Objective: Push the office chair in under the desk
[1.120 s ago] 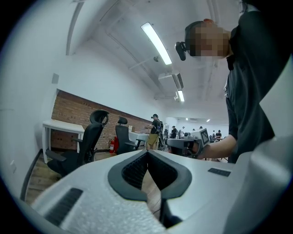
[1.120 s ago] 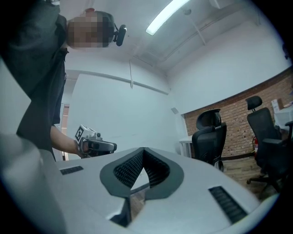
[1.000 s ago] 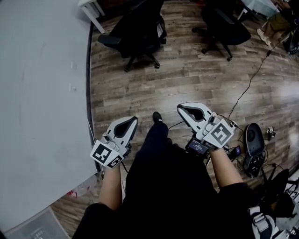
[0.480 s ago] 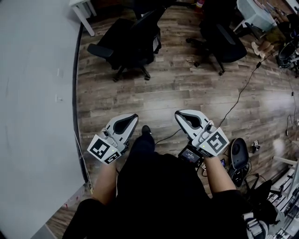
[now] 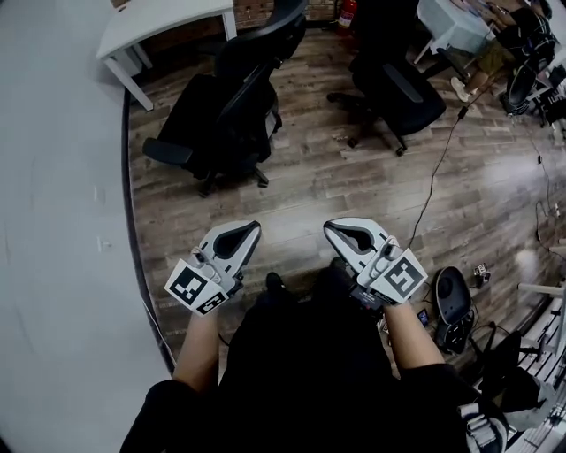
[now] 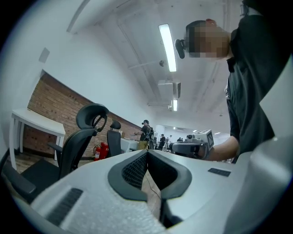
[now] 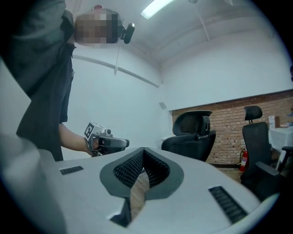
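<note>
A black office chair (image 5: 225, 115) with a headrest stands on the wood floor ahead of me, near a white desk (image 5: 168, 22) at the far left. The left gripper view shows this chair (image 6: 84, 137) beside the desk (image 6: 36, 121), in front of a brick wall. It appears as well in the right gripper view (image 7: 192, 137). My left gripper (image 5: 243, 232) and right gripper (image 5: 340, 232) are held side by side above my legs, well short of the chair. Both are shut with nothing between the jaws.
A second black chair (image 5: 398, 88) stands to the right. A black cable (image 5: 438, 177) runs across the floor to dark devices (image 5: 447, 292) at my right. A wide pale grey surface (image 5: 53, 221) fills the left. A person (image 5: 495, 35) sits at the far right.
The chair, the second chair and the desk have come lower and closer in the head view as I walked forward. Both grippers kept their place before me and stayed shut.
</note>
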